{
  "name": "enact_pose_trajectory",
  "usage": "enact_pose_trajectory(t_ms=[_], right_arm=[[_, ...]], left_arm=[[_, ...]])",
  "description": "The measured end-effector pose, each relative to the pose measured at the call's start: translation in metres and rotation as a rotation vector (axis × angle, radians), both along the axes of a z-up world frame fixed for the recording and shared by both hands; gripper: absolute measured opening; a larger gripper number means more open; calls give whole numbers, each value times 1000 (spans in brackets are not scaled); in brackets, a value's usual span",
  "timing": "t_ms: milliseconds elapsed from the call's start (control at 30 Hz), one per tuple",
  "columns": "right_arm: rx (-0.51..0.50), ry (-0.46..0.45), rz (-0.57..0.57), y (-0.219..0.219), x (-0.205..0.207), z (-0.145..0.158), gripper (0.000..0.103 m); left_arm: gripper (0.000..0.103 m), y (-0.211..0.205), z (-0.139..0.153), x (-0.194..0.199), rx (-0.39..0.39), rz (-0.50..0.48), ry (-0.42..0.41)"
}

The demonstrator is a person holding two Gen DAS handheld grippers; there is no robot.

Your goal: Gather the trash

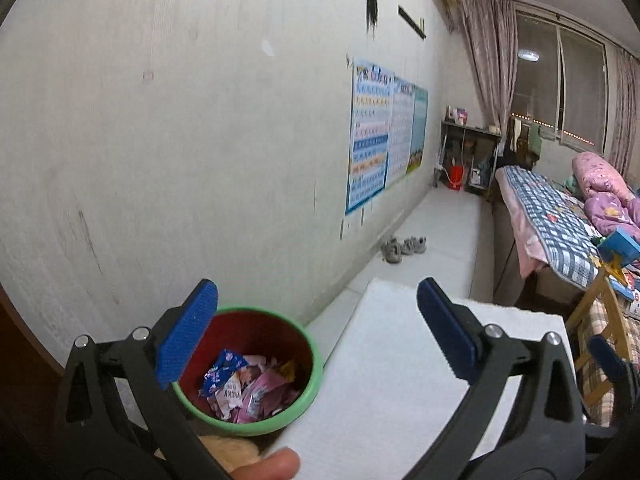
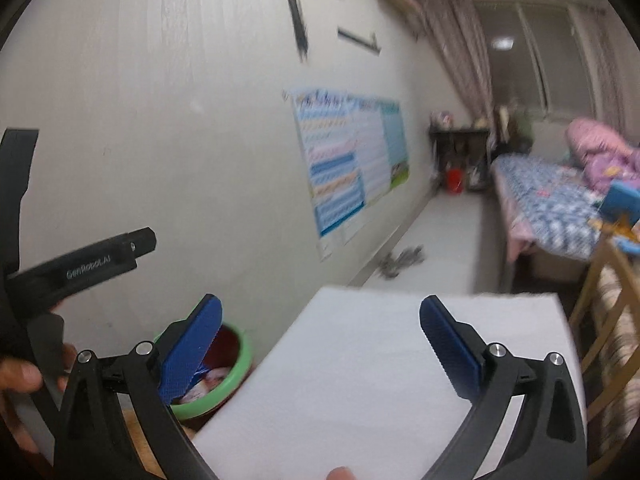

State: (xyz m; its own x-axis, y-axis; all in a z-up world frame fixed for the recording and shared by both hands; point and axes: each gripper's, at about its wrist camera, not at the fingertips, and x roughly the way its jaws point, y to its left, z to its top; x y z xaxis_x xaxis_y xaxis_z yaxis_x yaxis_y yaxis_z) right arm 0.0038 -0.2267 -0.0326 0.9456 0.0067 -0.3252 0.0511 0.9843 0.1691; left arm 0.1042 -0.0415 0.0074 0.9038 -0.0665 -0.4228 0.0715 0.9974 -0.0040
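Note:
A red bin with a green rim stands by the wall, holding several crumpled wrappers in pink, blue and white. My left gripper hovers above and in front of it, open, nothing between its blue pads. In the right wrist view the same bin shows at lower left, partly hidden by a finger. My right gripper is open and empty over the white table top. The left gripper's black body and a hand appear at that view's left.
The white table top lies right of the bin. Posters hang on the wall. Shoes lie on the floor. A bed with checked cover and pink quilt stands at right, a wooden chair beside it.

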Motion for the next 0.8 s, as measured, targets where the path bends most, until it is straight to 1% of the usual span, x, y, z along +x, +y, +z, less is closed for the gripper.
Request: enact_pose_trajectory(t_ms=[100,133,200,267,300,367,400,467,533,600,700,800], right_arm=[[-53,-25,-29,-10,-11,6,96],[-49,-24,-26,-15,-15,5,96],[-18,0,-49,-26,-19,4,96],[-7,14,-59,-31,-24,-1,96],[-12,9,-54,-35,-26,-3,96],[-29,17,-59,-38,-29,-8,96],[-34,28,-58,-39,-30,-10,96],[-31,45,-50,-41,-29,-13,96],[-18,42,-57,-41,-31,-15,96],[-9,37,-58,-41,-34,-15,96],[-34,44,-61,-40,-36,-18,96],[-46,57,-67,-41,-34,-20,96]], left_arm=[[98,-16,6,-5,47,41,-19],[98,-23,7,-7,82,74,-27],[98,-29,7,-13,109,90,-40],[98,-30,8,-15,83,55,-23],[98,-30,8,-14,51,24,1],[98,-30,9,-14,11,-6,29],[98,-30,9,-13,4,-15,37],[98,-33,10,-12,15,-11,36],[98,-34,11,-14,30,-2,28],[98,-34,14,-16,30,-2,27],[98,-36,12,-17,16,-6,28],[98,-40,12,-16,25,-28,36]])
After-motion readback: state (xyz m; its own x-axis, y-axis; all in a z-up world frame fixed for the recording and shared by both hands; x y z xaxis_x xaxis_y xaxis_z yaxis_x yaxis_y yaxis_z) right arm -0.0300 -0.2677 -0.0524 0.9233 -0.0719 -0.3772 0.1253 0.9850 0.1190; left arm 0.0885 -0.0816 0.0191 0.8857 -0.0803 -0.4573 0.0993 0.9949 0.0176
